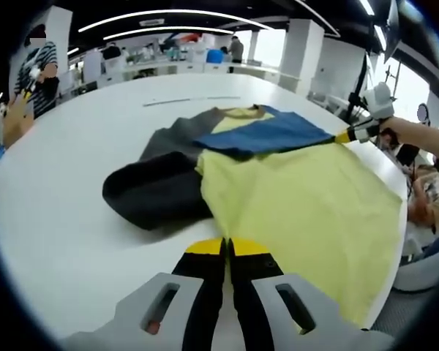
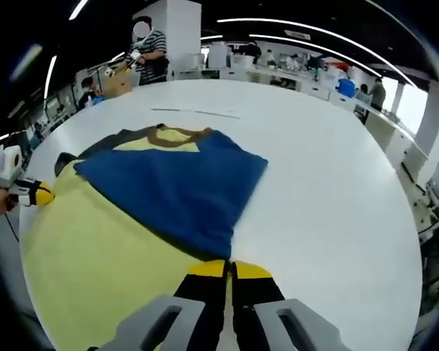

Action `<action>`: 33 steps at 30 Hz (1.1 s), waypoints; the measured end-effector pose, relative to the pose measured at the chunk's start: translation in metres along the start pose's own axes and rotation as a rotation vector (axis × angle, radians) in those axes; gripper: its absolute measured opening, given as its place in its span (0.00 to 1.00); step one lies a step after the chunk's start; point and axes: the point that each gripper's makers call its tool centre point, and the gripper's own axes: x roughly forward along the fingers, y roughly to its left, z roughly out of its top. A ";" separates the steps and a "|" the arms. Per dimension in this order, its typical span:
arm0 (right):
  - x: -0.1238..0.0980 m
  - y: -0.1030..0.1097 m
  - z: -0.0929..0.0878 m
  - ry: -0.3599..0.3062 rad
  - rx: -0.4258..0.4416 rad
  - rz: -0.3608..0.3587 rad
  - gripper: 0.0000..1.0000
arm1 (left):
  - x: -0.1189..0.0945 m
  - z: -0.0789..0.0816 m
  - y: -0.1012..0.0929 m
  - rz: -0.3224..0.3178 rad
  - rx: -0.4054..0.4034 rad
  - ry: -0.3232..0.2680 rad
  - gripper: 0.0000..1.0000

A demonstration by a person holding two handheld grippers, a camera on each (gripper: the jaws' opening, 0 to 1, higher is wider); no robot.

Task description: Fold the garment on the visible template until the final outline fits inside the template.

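Garment (image 1: 293, 197), a yellow shirt with blue and dark grey sleeves, lies across my white table (image 1: 73, 212) toward its right edge. In the left gripper view my left gripper (image 1: 227, 247) is clenched on the yellow hem. In the right gripper view my right gripper (image 2: 228, 269) is clenched on the blue sleeve (image 2: 175, 186), folded over the yellow body.

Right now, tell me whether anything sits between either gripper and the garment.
Nothing visible does. The right gripper is shut on the blue sleeve of the garment, and the left gripper is shut at the yellow body's edge. Around the garment, the white table shows bare.
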 end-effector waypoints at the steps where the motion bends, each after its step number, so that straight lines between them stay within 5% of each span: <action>1: 0.000 -0.001 0.000 0.001 0.000 -0.001 0.00 | 0.000 0.000 -0.001 -0.001 0.001 0.000 0.00; 9: -0.004 0.001 0.004 -0.044 0.059 0.052 0.01 | 0.000 -0.001 0.000 0.009 0.015 0.004 0.01; 33: -0.055 0.052 0.054 -0.306 -0.021 0.309 0.85 | -0.037 0.028 0.024 0.067 0.017 -0.166 0.20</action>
